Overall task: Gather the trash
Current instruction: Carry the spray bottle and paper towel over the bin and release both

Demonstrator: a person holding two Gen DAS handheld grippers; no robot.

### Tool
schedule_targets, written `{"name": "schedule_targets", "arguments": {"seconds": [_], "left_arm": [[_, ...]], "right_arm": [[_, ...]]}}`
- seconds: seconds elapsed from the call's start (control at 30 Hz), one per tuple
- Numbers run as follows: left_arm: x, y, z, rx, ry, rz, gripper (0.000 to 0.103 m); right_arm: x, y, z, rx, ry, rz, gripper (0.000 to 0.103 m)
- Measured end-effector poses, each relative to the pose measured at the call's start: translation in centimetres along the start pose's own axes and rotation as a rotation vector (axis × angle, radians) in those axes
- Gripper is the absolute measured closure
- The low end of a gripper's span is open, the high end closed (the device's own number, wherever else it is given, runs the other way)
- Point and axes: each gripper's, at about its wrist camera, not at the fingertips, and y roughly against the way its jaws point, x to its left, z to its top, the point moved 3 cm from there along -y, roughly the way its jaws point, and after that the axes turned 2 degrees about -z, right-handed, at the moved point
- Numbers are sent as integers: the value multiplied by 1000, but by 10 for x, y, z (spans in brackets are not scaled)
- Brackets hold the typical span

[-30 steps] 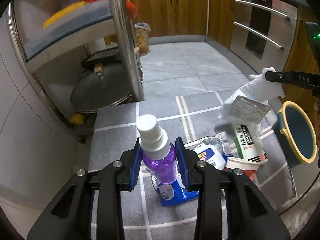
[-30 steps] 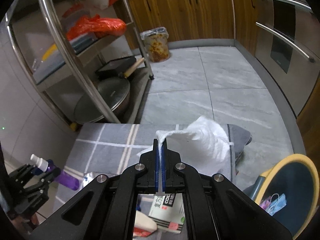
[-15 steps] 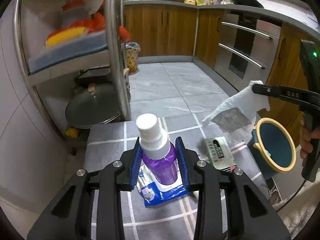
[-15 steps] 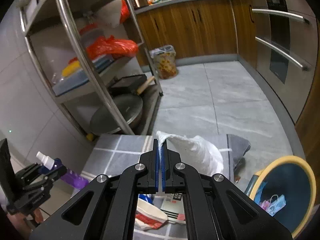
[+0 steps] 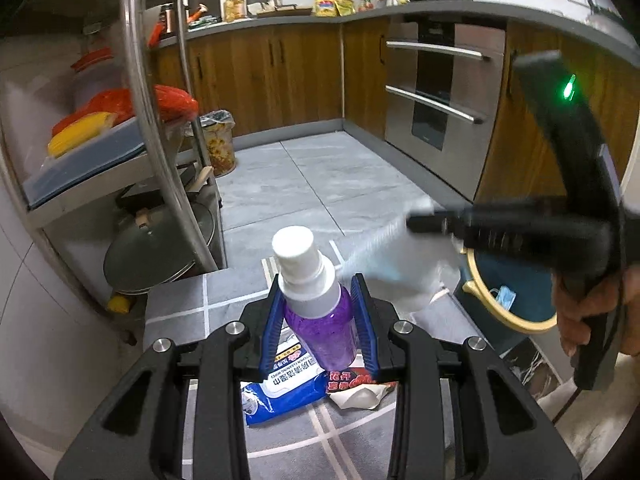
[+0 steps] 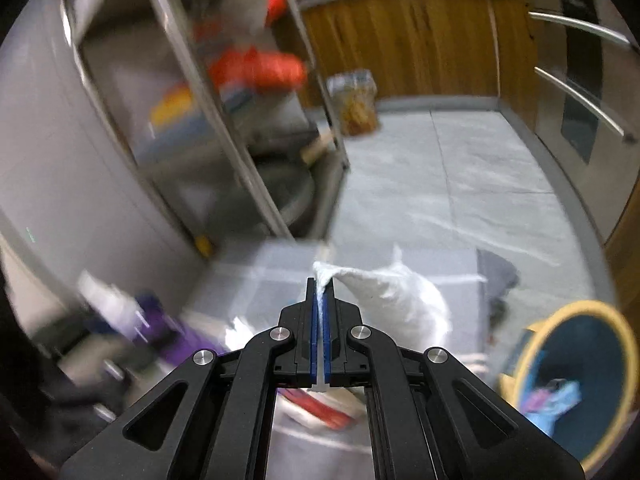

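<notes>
While our left gripper [image 5: 318, 322] clamps the purple spray bottle [image 5: 316, 300] above the grey mat [image 5: 180, 300], our right gripper [image 6: 320, 292] is pinched fully together on a white paper towel [image 6: 396, 296], which hangs beside the yellow-rimmed bin [image 6: 576, 380].

One purple spray bottle [image 5: 320, 312] with a white cap. One white paper towel [image 6: 394, 300]. One blue wet-wipes packet [image 5: 280, 390] and one red-and-white wrapper [image 5: 358, 388] on one grey mat [image 5: 176, 308] with white lines. One teal waste bin [image 6: 576, 360] with a yellow rim, holding at least one blue face mask [image 5: 504, 298]. One lined bin [image 5: 218, 142] by the cabinets. One steel rack [image 5: 140, 92]; one pan lid [image 5: 160, 248] on its lower tier. Two oven handles [image 5: 434, 76]. Two black grippers: left gripper [image 5: 320, 332], right gripper [image 6: 319, 312]. One hand [image 5: 596, 312].
</notes>
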Motion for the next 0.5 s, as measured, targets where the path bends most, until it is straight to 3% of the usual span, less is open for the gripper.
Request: {"name": "schedule_targets", "arguments": {"seconds": [0.13, 0.23, 0.5], "left_arm": [[0, -16, -7, 42, 5, -18, 70], [-3, -36, -13, 62, 26, -88, 70], [-31, -62, -20, 102, -59, -130, 70]], "right_arm": [[-8, -21, -21, 103, 28, -33, 100], [-11, -27, -30, 132, 18, -21, 100], [-18, -27, -30, 134, -45, 35, 100]]}}
